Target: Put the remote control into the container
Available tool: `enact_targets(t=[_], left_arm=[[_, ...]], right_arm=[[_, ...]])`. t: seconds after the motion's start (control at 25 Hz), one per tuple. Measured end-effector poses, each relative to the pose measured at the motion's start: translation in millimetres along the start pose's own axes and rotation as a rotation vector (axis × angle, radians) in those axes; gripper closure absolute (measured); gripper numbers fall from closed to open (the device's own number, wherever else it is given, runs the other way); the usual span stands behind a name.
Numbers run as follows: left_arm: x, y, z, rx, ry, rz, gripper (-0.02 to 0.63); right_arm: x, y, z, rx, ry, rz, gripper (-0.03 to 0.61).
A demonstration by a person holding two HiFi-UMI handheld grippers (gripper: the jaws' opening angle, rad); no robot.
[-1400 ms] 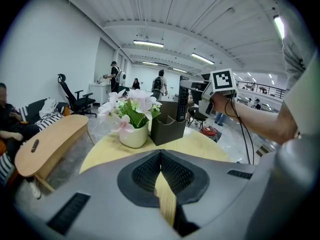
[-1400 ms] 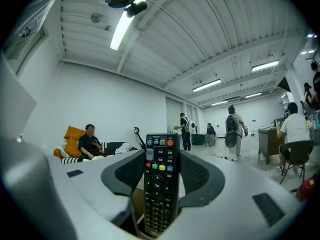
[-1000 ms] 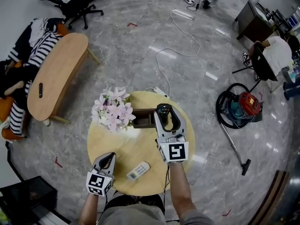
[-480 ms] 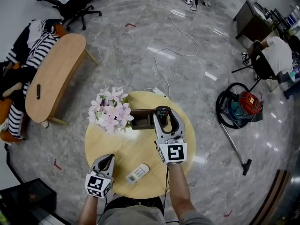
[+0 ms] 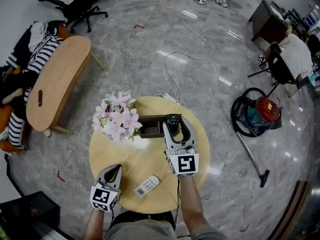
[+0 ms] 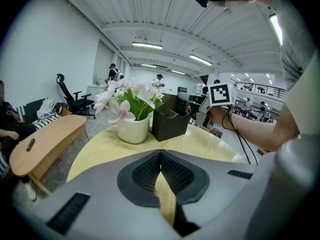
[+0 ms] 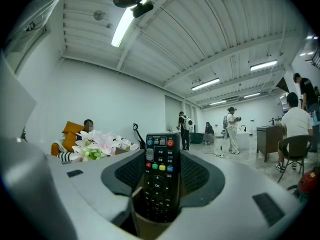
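Round wooden table [image 5: 150,156] seen from above, placing step in hand; at the left, the left gripper [image 5: 114,171] rests low over the near edge of the table, its jaws closed together with nothing between them, taking no part in the step; just to its right a white remote control [image 5: 147,185] lies flat on the table, untouched; further back, a white pot of pink flowers [image 5: 116,121] stands just beside the left end of the dark container [image 5: 150,126]; at the right, the right gripper [image 5: 174,122] is held level with its jaws clamped on a black remote control [image 7: 159,176], which stands upright between the pads, buttons toward the camera; from above, the remote appears at the right end of the container, whether over the opening or just beside it cannot be told; judged stage: carried to the container, not yet lowered in; the next move calls for aligning the remote's lower end with a compartment, lowering it inside, then parting the jaws
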State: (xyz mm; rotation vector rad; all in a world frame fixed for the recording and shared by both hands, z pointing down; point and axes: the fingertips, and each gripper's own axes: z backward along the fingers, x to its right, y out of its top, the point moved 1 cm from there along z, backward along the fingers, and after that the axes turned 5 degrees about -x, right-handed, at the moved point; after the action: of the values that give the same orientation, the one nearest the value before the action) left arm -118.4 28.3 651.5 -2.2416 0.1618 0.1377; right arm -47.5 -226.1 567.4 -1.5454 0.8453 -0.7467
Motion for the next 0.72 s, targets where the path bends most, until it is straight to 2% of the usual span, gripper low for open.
enact_targets(t=[0.72], left_arm=[[5,-13,5,0.006,0.005,0.008,0.607]], right_arm=[[2,-1,7,0.031,-0.009,-0.008,0.367]])
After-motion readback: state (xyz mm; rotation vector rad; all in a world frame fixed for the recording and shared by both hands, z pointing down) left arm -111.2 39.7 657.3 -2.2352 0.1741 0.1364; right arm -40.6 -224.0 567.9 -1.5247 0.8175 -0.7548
